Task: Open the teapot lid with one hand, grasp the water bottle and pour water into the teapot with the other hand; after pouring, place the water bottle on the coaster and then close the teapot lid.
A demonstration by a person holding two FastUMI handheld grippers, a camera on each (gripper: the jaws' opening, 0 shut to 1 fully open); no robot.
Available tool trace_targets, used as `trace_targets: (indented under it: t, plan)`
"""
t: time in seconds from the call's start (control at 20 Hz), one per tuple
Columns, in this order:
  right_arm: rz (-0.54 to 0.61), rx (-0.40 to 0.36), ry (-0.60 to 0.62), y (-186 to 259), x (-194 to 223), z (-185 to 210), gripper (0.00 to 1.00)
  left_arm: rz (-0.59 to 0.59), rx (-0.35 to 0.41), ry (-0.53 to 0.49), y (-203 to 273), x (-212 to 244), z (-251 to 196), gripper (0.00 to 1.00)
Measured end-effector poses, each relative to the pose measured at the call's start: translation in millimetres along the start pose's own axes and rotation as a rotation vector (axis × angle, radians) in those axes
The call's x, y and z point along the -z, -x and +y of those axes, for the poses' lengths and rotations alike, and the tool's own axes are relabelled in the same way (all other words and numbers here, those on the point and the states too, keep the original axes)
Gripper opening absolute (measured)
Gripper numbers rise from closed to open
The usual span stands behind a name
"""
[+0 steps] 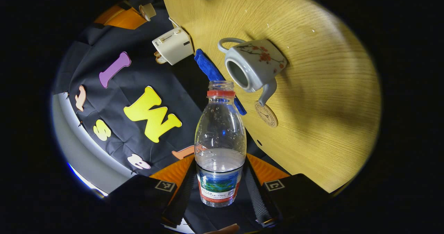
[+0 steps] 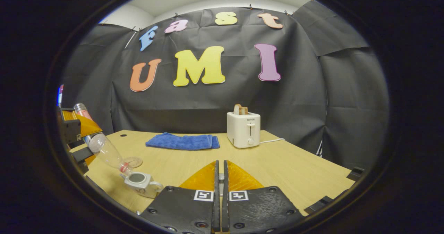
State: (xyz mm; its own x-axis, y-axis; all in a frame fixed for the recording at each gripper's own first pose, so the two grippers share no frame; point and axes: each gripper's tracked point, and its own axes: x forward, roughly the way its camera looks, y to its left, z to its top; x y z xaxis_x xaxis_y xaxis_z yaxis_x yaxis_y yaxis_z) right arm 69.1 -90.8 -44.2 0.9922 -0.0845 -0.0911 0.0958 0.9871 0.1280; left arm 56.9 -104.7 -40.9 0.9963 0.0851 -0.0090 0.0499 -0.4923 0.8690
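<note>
We stand at a wooden table (image 2: 277, 164) before a black cloth wall, with a toaster (image 2: 243, 129) and a blue towel (image 2: 182, 141) at the back. We are at the pouring step: our left gripper (image 1: 220, 182) clamps the water bottle (image 1: 220, 147), tilted mouth-down just above the open teapot (image 1: 253, 65), beside the coaster (image 1: 266, 114). Next we judge more tilt is needed. Our right gripper (image 2: 219, 178) is raised level, fingers pressed together; we cannot tell if it holds the lid.
</note>
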Motion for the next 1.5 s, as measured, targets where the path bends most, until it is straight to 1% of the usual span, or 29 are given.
trace_targets:
  t: [0.2, 0.3, 0.35, 0.4, 0.45, 0.5, 0.55, 0.65, 0.8, 0.95, 1.15, 1.35, 1.5]
  plan:
    - [-0.002, -0.003, 0.006, 0.1, 0.6, 2.0, 0.02, -0.001, -0.02, 0.001, 0.3, -0.8, 1.8, 0.78]
    - [-0.002, -0.001, 0.011, 0.4, -0.3, 1.5, 0.02, -0.025, -0.039, 0.01, -1.4, -3.8, 1.2, 0.77]
    - [-0.003, 0.003, 0.015, 0.4, 0.2, -0.2, 0.02, -0.049, -0.036, 0.019, -4.2, -6.2, -0.6, 0.77]
    - [-0.006, 0.006, 0.016, 1.2, -0.9, -0.8, 0.02, -0.06, -0.032, 0.034, -7.8, -6.6, -1.9, 0.77]
    - [-0.007, 0.006, 0.014, 0.9, -1.2, -0.3, 0.02, -0.071, -0.046, 0.056, -13.4, -4.6, -0.1, 0.77]
    - [-0.007, 0.006, 0.012, 0.8, -1.3, -0.1, 0.02, -0.074, -0.05, 0.086, -19.7, 0.2, -0.5, 0.8]
    - [-0.008, 0.009, 0.012, 0.2, -0.8, -1.2, 0.02, -0.071, -0.044, 0.127, -23.3, 5.9, -4.2, 0.77]
    - [-0.009, 0.015, 0.011, -0.7, -1.5, -3.0, 0.02, -0.087, -0.015, 0.261, -32.8, 13.9, -6.0, 0.76]
    - [-0.013, 0.019, 0.015, 0.3, -2.1, -4.4, 0.02, -0.088, 0.041, 0.53, -44.5, 24.9, -10.6, 0.76]
    - [-0.011, 0.019, 0.02, -0.5, -0.3, -2.1, 0.02, -0.085, 0.032, 0.758, -53.5, 33.4, 5.3, 0.76]
    - [0.001, 0.012, 0.029, -2.0, 5.0, 1.9, 0.02, -0.1, 0.046, 1.125, -69.6, 36.4, 18.4, 0.76]
    - [-0.006, 0.011, 0.034, -1.3, 3.8, 2.9, 0.02, -0.1, 0.04, 1.383, -81.0, 37.8, 21.9, 0.77]
    - [-0.003, 0.015, 0.032, -2.0, 4.1, 1.1, 0.02, -0.127, 0.073, 1.561, -91.9, 30.2, 17.1, 0.77]
